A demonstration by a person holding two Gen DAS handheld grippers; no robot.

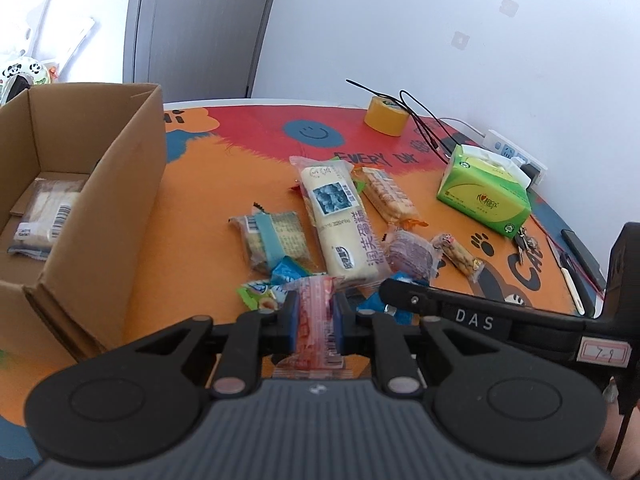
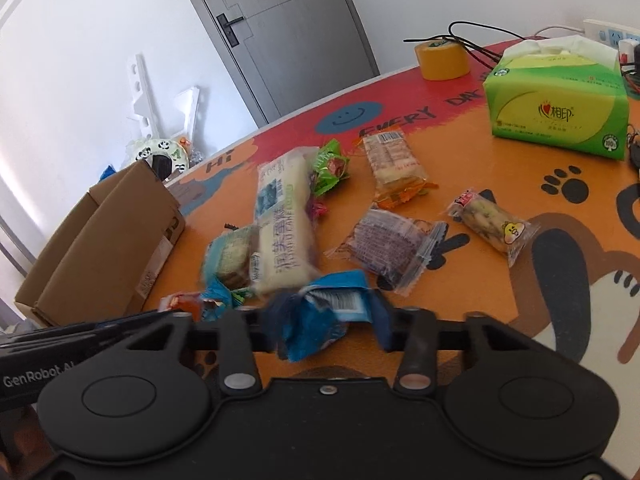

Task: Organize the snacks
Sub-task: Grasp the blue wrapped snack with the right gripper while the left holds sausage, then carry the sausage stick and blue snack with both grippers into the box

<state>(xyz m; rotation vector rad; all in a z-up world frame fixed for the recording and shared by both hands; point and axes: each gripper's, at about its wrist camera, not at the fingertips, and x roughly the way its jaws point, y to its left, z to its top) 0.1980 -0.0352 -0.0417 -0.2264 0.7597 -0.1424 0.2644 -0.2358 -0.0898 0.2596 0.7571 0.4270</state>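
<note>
Left gripper (image 1: 316, 312) clamped on pink snack packet (image 1: 316, 320), long axis along fingers. Right gripper (image 2: 326, 316) clamped on blue wrapper (image 2: 324, 316). Cardboard box (image 1: 120, 184) lies left, nearer left gripper. Snack pile (image 1: 344, 220) beyond.

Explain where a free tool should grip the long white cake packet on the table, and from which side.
Grip the long white cake packet across its narrow middle, coming from above. It lies flat with long sides, so fingers can straddle its width; the teal snack touches one side, so go slightly farther up.
</note>
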